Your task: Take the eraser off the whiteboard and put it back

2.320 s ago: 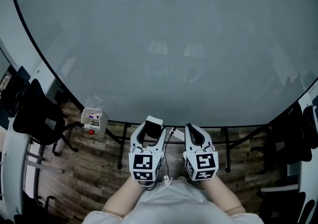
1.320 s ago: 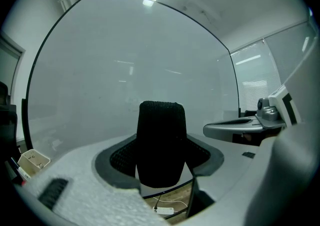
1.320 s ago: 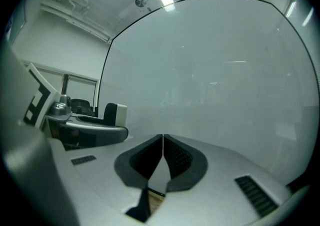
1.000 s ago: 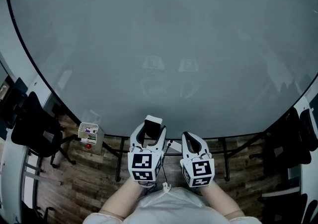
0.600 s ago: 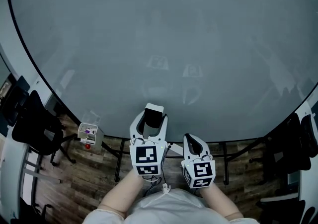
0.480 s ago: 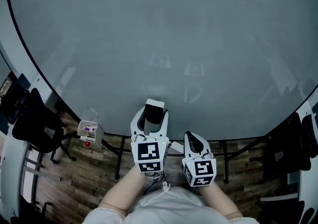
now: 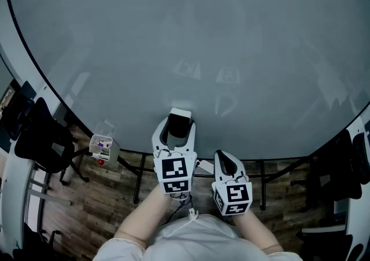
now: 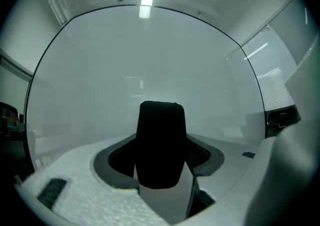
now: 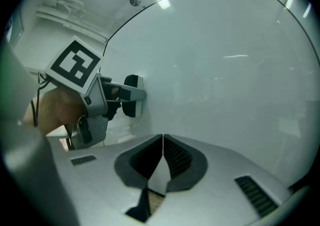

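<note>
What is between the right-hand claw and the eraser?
Nothing: in the right gripper view, only bare whiteboard shows between the shut right gripper and the eraser clamped in the left gripper.

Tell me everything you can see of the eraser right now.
The eraser is a small dark block with rounded corners and a finely textured surface. The head view and the right gripper view show a white layer on its far end, the end that faces the whiteboard. It sits clamped between the jaws of the left gripper, pointing at the board's lower part. The white end is at or very near the board; whether they touch cannot be told.
</note>
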`<act>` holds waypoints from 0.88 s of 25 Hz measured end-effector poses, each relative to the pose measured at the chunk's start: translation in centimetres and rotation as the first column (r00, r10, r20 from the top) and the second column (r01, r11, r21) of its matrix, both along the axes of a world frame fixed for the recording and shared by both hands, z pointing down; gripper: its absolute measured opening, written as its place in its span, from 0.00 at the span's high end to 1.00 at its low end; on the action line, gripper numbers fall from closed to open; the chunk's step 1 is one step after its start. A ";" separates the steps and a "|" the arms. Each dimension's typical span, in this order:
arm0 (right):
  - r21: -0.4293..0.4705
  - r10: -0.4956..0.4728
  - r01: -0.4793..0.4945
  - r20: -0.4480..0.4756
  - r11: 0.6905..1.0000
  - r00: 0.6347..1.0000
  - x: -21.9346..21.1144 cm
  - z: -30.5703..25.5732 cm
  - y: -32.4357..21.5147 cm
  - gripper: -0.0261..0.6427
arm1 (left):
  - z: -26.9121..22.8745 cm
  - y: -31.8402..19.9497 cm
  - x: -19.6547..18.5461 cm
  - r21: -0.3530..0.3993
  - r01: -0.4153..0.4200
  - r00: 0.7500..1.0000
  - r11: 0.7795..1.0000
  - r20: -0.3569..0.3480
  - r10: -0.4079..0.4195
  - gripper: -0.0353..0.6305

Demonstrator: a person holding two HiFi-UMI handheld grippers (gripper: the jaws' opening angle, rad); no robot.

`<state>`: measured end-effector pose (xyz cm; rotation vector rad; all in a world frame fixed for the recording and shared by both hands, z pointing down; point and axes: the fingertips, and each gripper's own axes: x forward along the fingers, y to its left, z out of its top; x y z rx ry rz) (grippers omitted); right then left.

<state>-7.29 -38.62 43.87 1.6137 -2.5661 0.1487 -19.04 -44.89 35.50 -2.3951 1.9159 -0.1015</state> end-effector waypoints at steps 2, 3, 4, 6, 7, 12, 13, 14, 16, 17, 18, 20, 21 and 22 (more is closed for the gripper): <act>-0.004 -0.001 0.001 0.004 1.000 1.000 -0.1 0.0 0.1 0.92 | -0.1 0.1 0.2 0.001 -0.010 1.000 1.000 -0.021 0.010 0.54; -0.005 -0.001 0.001 0.004 1.000 1.000 -0.1 0.0 0.2 0.92 | -0.2 0.1 0.4 0.003 -0.014 0.999 1.000 -0.038 0.015 0.53; -0.005 -0.001 0.001 0.003 1.000 1.000 -0.1 0.0 0.2 0.92 | -0.3 0.2 0.5 0.004 -0.017 0.998 1.000 -0.053 0.017 0.51; -0.004 -0.005 0.005 -0.003 1.000 1.000 -0.3 0.0 0.4 0.92 | -0.4 0.2 0.6 0.005 -0.023 0.998 1.000 -0.065 0.023 0.49; -0.001 -0.007 0.007 -0.006 1.000 1.000 -0.4 -0.1 0.5 0.92 | -0.3 0.3 0.7 0.006 -0.030 0.998 1.000 -0.061 0.031 0.48; 0.021 -0.015 0.015 0.003 1.000 1.000 -0.7 -1.3 1.4 0.92 | -0.8 1.8 0.6 0.036 -0.058 0.998 0.998 0.001 0.058 0.47; 0.025 -0.016 0.016 0.008 1.000 1.000 -0.8 -1.5 1.6 0.92 | -0.8 2.3 0.6 0.038 -0.069 0.998 0.997 0.018 0.068 0.47; 0.029 -0.018 0.017 0.011 0.999 1.000 -1.0 -1.7 1.8 0.92 | -0.6 2.8 0.6 0.034 -0.081 0.996 0.996 0.031 0.080 0.47; 0.038 -0.019 0.019 0.015 0.999 1.000 -1.2 -2.1 2.3 0.92 | -0.1 3.9 0.5 0.018 -0.102 0.994 0.995 0.035 0.101 0.47; 0.042 -0.021 0.020 0.019 0.999 1.000 -1.4 -2.2 2.6 0.92 | 0.3 4.5 0.2 0.011 -0.107 0.994 0.994 0.031 0.107 0.47; 0.045 -0.023 0.021 0.026 0.999 0.999 -1.7 -2.4 2.8 0.92 | 0.5 5.0 0.0 0.008 -0.112 0.993 0.994 0.028 0.111 0.47; 0.054 -0.026 0.024 0.036 0.998 0.999 -2.2 -2.8 3.4 0.92 | 1.1 6.2 -0.4 0.009 -0.127 0.992 0.992 0.024 0.127 0.50; 0.059 -0.027 0.025 0.037 0.998 0.999 -2.5 -2.9 3.6 0.92 | 1.3 6.8 -0.7 0.011 -0.130 0.991 0.991 0.018 0.130 0.59; 0.063 -0.028 0.026 0.037 0.998 0.999 -2.7 -3.1 3.9 0.92 | 1.6 7.4 -1.0 0.015 -0.128 0.992 0.992 0.012 0.127 0.70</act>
